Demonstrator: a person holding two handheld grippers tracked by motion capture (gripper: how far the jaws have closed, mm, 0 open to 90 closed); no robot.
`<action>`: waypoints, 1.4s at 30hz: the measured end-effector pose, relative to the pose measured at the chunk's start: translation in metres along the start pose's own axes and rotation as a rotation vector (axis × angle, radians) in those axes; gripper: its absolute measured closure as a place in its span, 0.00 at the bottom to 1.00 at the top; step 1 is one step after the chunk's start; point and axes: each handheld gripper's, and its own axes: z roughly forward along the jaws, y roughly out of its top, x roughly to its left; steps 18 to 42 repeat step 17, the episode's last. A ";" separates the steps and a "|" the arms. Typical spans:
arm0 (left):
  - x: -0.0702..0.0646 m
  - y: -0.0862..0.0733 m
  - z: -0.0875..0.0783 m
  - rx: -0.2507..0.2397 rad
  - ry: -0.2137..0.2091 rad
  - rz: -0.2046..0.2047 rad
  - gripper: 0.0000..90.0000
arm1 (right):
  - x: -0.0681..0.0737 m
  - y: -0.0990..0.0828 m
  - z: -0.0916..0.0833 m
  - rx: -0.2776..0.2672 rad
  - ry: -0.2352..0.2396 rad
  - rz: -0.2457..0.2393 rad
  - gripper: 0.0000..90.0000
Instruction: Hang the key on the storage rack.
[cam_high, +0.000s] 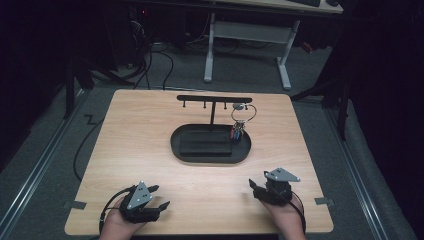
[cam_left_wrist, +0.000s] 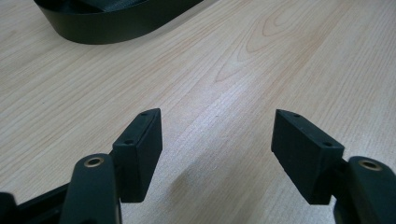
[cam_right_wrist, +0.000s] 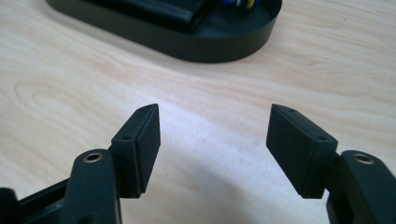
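Note:
A black oval tray (cam_high: 177, 150) sits mid-table with a T-shaped hook stand (cam_high: 214, 98) rising from it. A key ring (cam_high: 243, 112) hangs from the stand's right end, and its coloured keys (cam_high: 237, 131) dangle over the tray's right side. A ribbed black block (cam_high: 205, 147) lies inside the tray. My left gripper (cam_high: 162, 196) rests near the table's front left corner, open and empty above bare wood (cam_left_wrist: 217, 135). My right gripper (cam_high: 255, 187) is low at the front right, open and empty (cam_right_wrist: 215, 130), facing the tray's wall (cam_right_wrist: 210, 46).
The wooden table (cam_high: 140, 125) has bare surface on both sides of the tray and in front of it. Beyond its far edge stand a white desk frame (cam_high: 247, 32) and floor cables (cam_high: 160, 65). Grey tape tabs (cam_high: 74, 204) mark the front corners.

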 end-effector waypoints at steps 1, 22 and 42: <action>0.000 0.000 0.000 -0.001 -0.001 0.000 0.38 | 0.001 -0.005 0.000 -0.011 -0.002 -0.010 0.39; -0.001 0.000 0.000 -0.009 -0.013 -0.013 0.37 | 0.010 -0.033 -0.011 -0.122 -0.014 -0.030 0.36; -0.001 0.000 0.000 -0.009 -0.013 -0.013 0.37 | 0.010 -0.033 -0.011 -0.122 -0.014 -0.030 0.36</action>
